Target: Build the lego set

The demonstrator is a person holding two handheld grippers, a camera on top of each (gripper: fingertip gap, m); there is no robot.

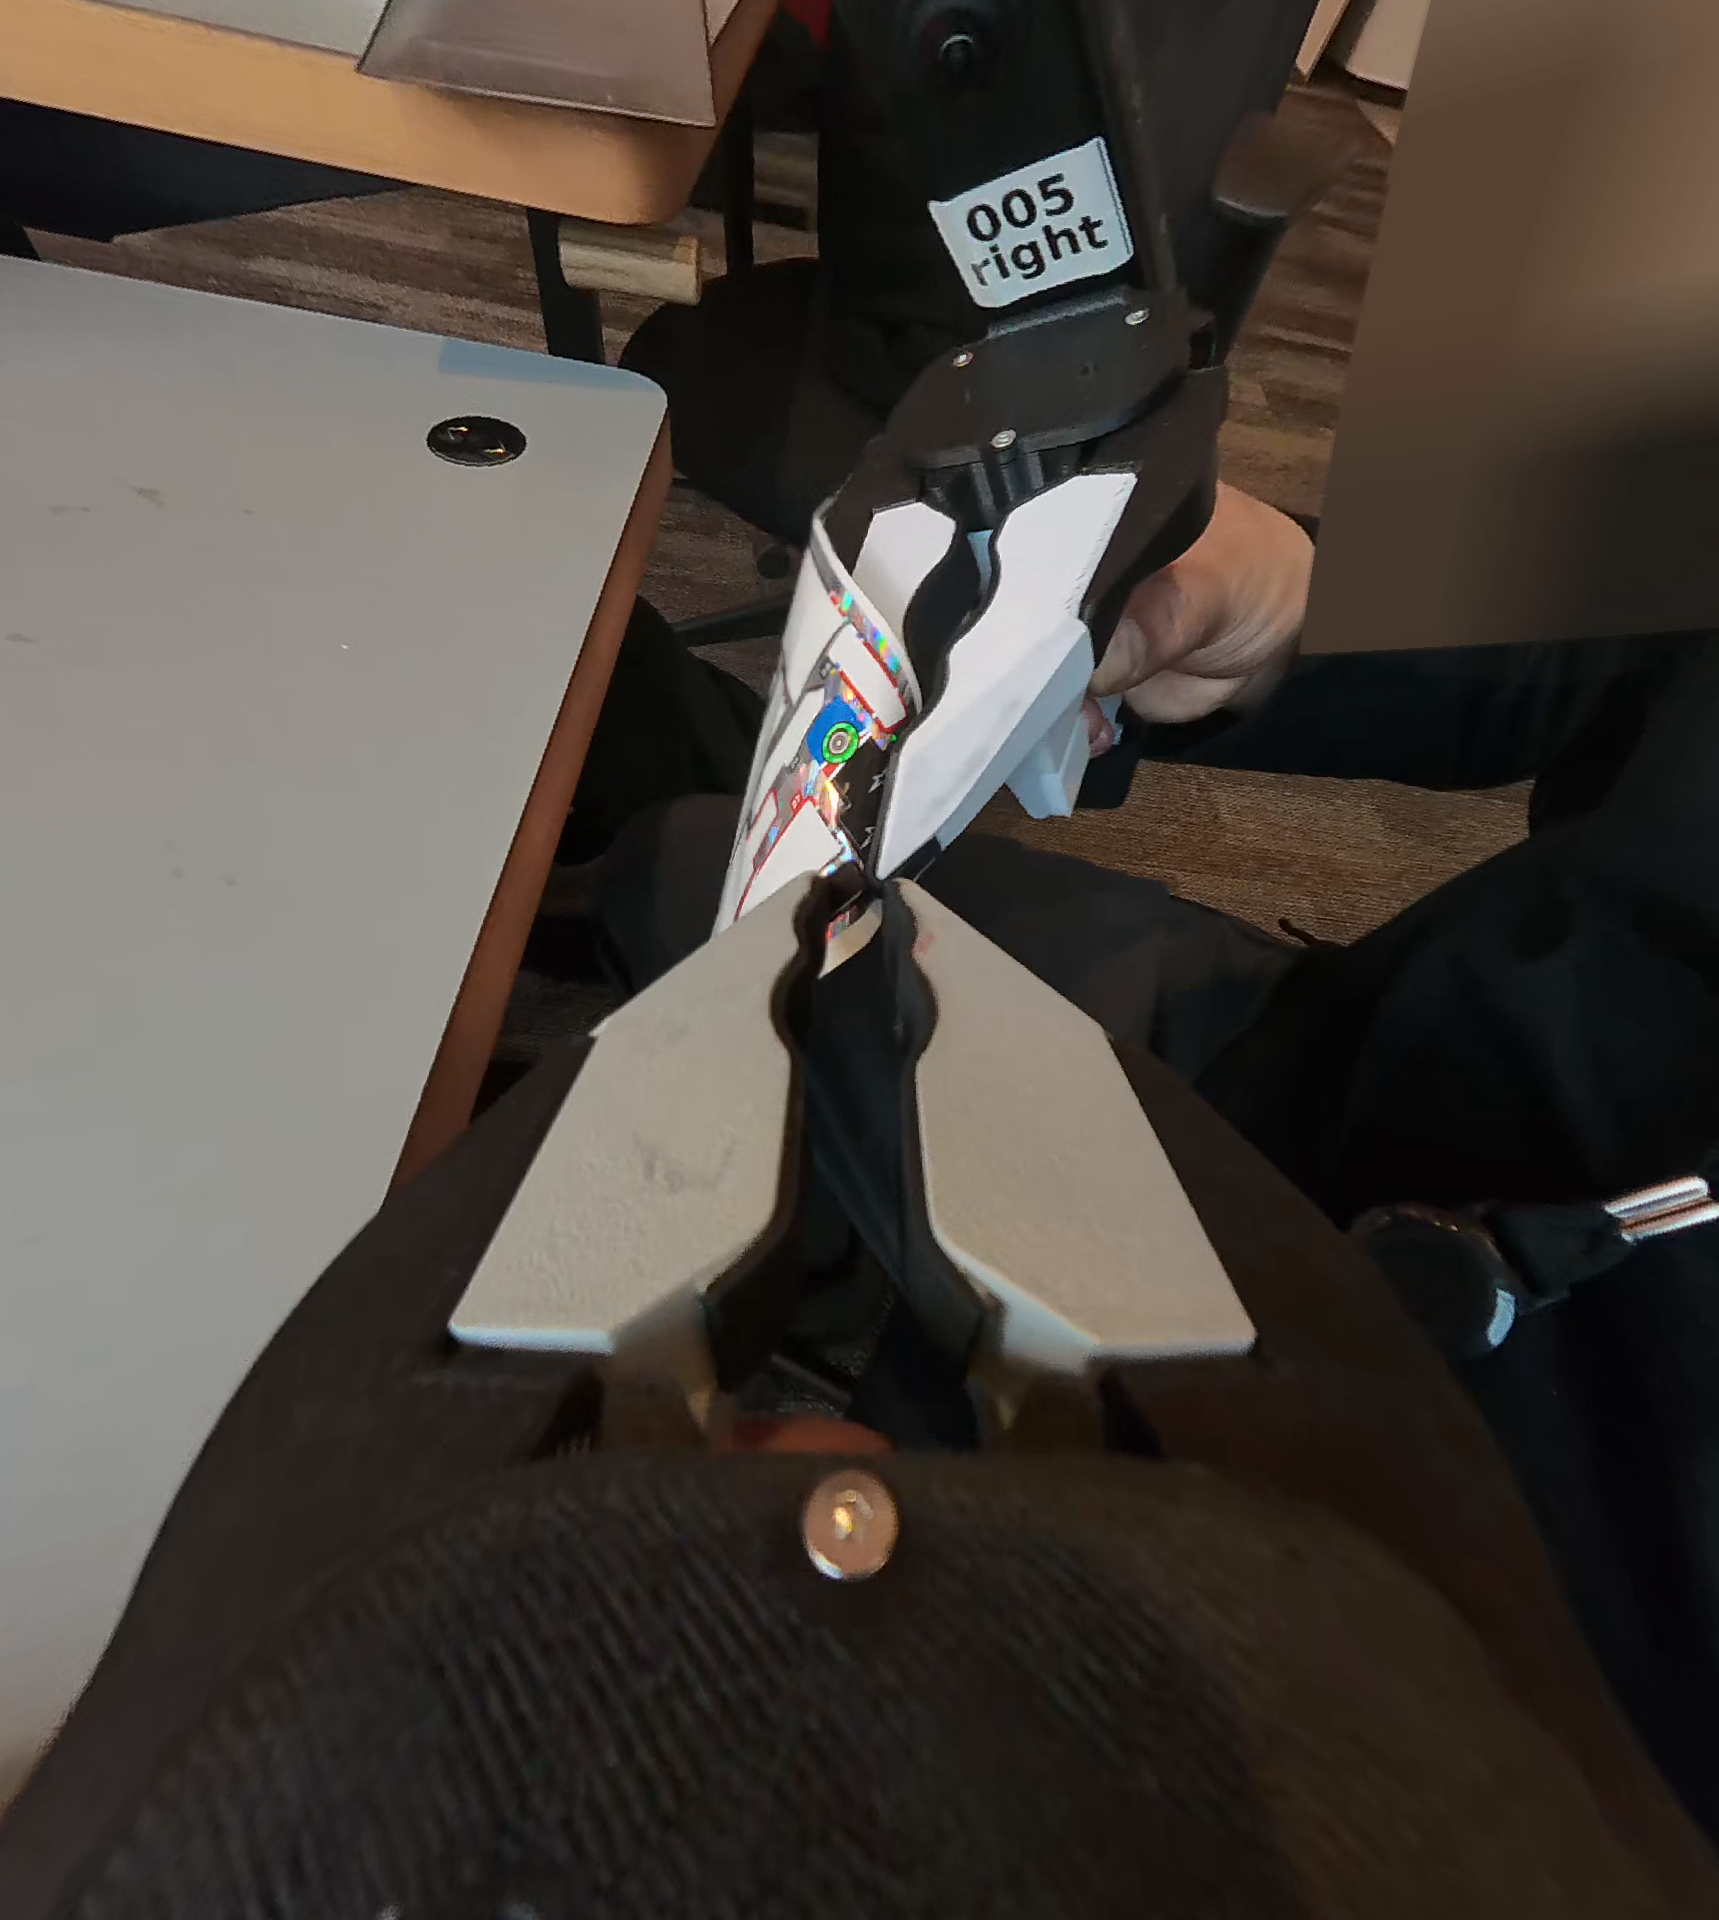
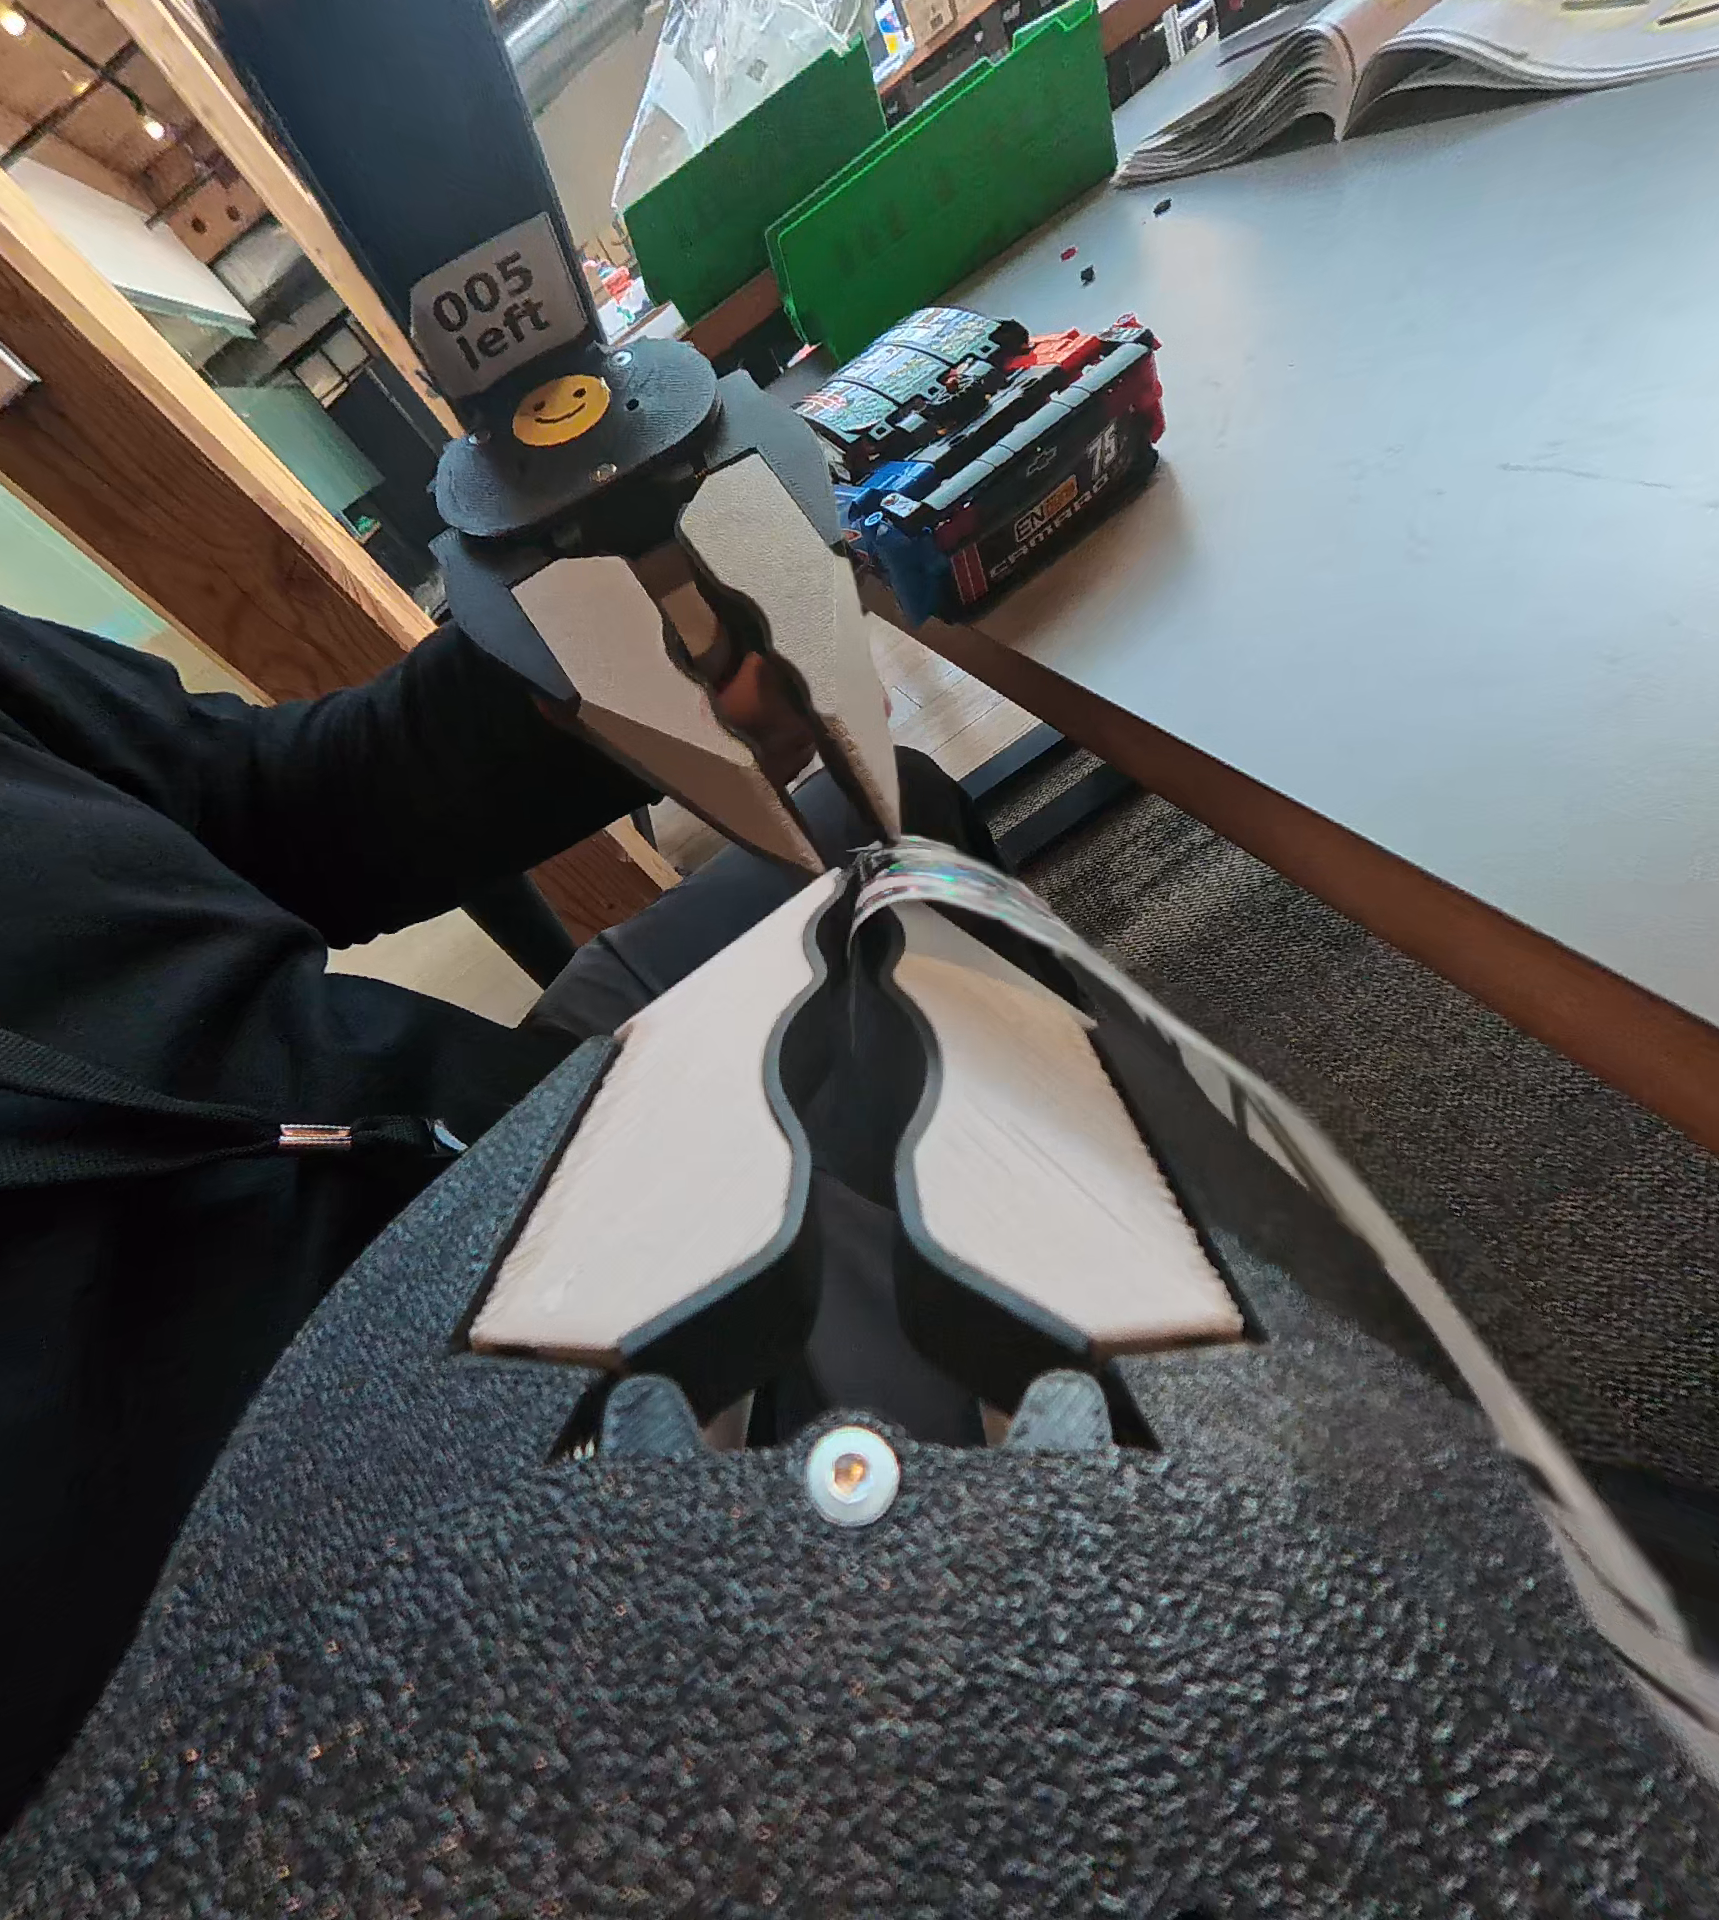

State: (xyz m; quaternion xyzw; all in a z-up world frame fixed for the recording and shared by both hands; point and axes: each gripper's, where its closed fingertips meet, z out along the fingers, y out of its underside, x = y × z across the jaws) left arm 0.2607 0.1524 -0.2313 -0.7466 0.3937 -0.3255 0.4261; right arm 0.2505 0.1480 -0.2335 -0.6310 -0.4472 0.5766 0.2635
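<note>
1. Two grippers meet tip to tip off the table's edge, above the person's lap, with a sticker sheet (image 1: 813,748) between them
2. Left gripper (image 1: 850,902): its tips are pinched together on the sheet's lower corner, and a sliver of shiny foil shows in the notch just behind them
3. Right gripper (image 2: 860,883): its tips are closed on the same sheet, which curls over the right finger and trails off low and right, blurred
4. From the left wrist view the sheet stands nearly on edge beside the right gripper's left finger; it is white with red outlines, rainbow foil strips and a blue and green round sticker
5. Hand (image 1: 1208,623) wraps the right gripper's grip; the left one is held by an arm in a black sleeve (image 2: 346,769)
6. Lego car (image 2: 1000,468) sits on the grey table (image 2: 1457,520) near its edge, well apart from the grippers; it is black, red, white and blue, with stickers on its roof and side
7. Behind the car stand two green bins (image 2: 938,197), and a clear bag (image 2: 730,73) rises behind them
8. Open booklet (image 2: 1406,73) lies at the table's far side, with a few tiny loose pieces (image 2: 1087,274) scattered on the bare top between it and the car
9. Grey carpet (image 2: 1406,1091) runs below the table's wooden edge
</note>
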